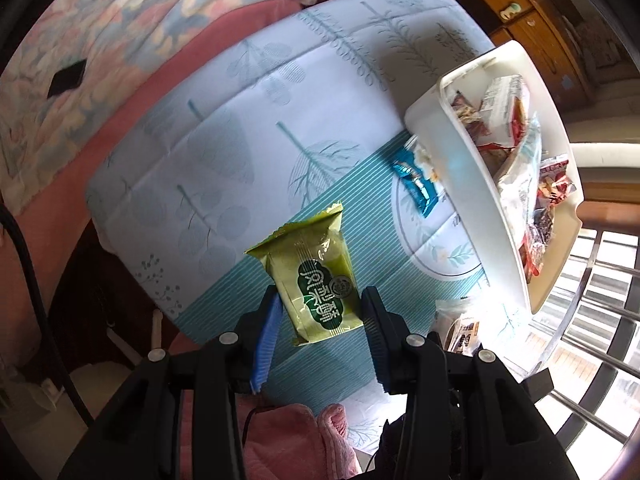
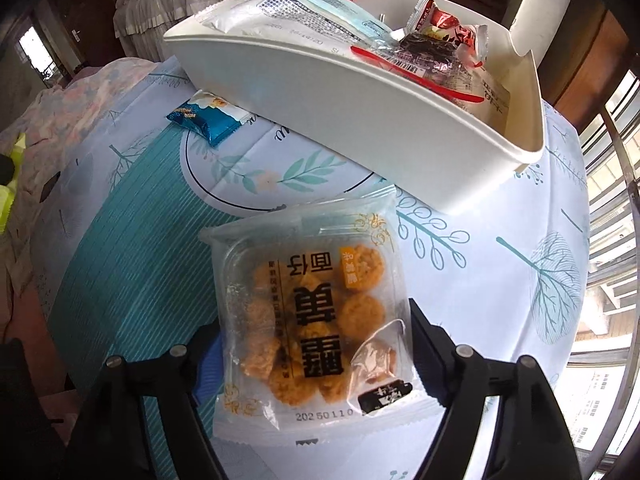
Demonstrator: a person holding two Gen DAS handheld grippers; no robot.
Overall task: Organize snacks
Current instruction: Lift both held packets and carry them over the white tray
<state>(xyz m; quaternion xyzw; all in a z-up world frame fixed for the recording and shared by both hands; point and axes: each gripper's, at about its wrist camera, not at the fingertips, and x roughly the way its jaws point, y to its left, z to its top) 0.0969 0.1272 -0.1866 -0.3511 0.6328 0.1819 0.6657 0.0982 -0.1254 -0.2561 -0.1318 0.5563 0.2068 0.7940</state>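
Over the patterned cloth [image 1: 248, 128], the left gripper [image 1: 322, 304] pinches a green packet [image 1: 316, 276], while the right gripper's [image 2: 316, 344] jaws straddle a cookie pack [image 2: 316, 320], contact unclear, beside the white bin [image 2: 360, 120].

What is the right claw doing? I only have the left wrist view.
Observer: The right claw points down at a clear biscuit pack holding round golden biscuits, flat on the tablecloth.
Operator: Gripped?
Observer: Can't tell. One finger stands at each side edge of the pack, but whether they press on it is unclear.
Operator: Is the blue packet in its way?
Observer: No. The blue packet lies apart from the pack, further off by the left end of the white bin.
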